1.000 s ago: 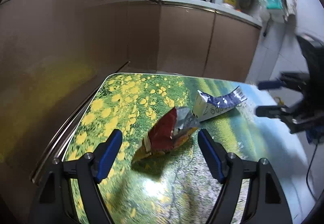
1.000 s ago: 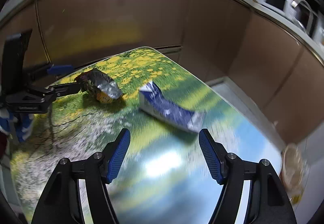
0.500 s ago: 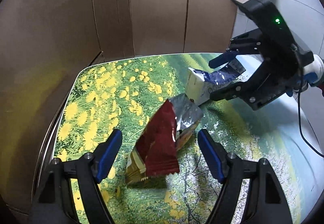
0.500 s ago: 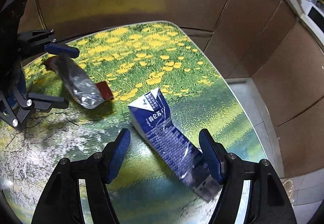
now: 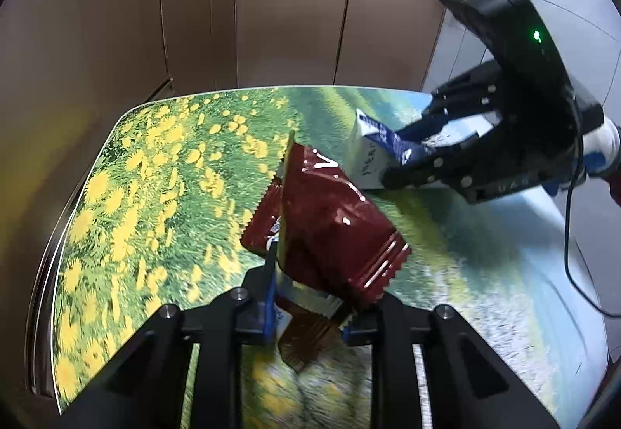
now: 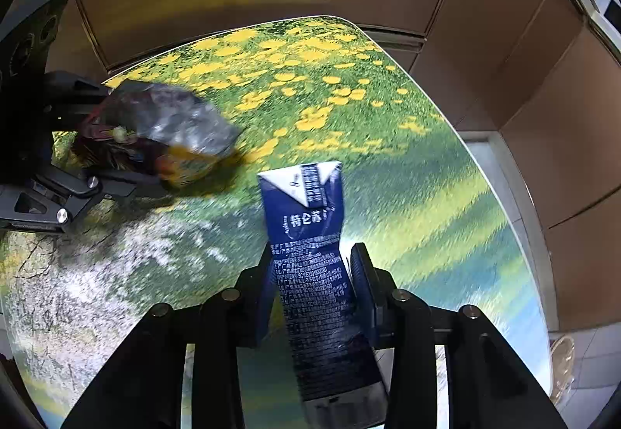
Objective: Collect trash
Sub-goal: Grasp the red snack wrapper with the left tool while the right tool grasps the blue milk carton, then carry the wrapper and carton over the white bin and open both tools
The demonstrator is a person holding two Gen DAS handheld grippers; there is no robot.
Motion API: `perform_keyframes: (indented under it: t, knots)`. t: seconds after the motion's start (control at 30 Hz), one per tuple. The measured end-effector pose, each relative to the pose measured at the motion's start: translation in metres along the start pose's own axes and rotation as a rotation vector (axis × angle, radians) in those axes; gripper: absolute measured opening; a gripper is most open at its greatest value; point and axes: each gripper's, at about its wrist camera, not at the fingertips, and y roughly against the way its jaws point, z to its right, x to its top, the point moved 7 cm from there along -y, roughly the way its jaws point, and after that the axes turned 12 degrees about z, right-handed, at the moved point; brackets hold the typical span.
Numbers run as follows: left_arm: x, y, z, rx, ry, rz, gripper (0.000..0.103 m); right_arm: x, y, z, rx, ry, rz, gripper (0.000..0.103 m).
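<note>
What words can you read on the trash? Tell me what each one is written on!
"特仑苏" stands in white on the blue carton.
The small white print below it on the carton is too tiny to read.
Upside-down dark letters on the carton's white side, seen from the left wrist, are too blurred to read.
The red wrapper shows no readable words.

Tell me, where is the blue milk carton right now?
The blue milk carton lies on the flower-print table, between the closing jaws of the right tool, just right of the red snack wrapper.
</note>
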Motion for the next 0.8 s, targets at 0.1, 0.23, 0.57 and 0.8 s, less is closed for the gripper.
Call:
perform_keyframes:
  t: [0.1, 0.23, 0.57, 0.8]
  knots:
    - [-0.001, 0.018, 0.015, 0.009, 0.005, 0.018, 0.02, -0.013, 0.015, -0.01, 0.007, -0.03, 0.016, 0.034]
    - [-0.003, 0.047, 0.038, 0.016, 0.033, 0.048, 0.018, -0.033, 0.042, -0.029, 0.023, -0.086, 0.054, 0.034]
    - [-0.019, 0.123, 0.112, 0.001, 0.056, 0.101, 0.015, -0.085, 0.147, -0.087, 0.074, -0.269, 0.22, 0.034]
    - [-0.028, 0.171, 0.173, 0.014, 0.016, 0.126, 0.015, -0.123, 0.206, -0.109, 0.064, -0.361, 0.318, 0.034]
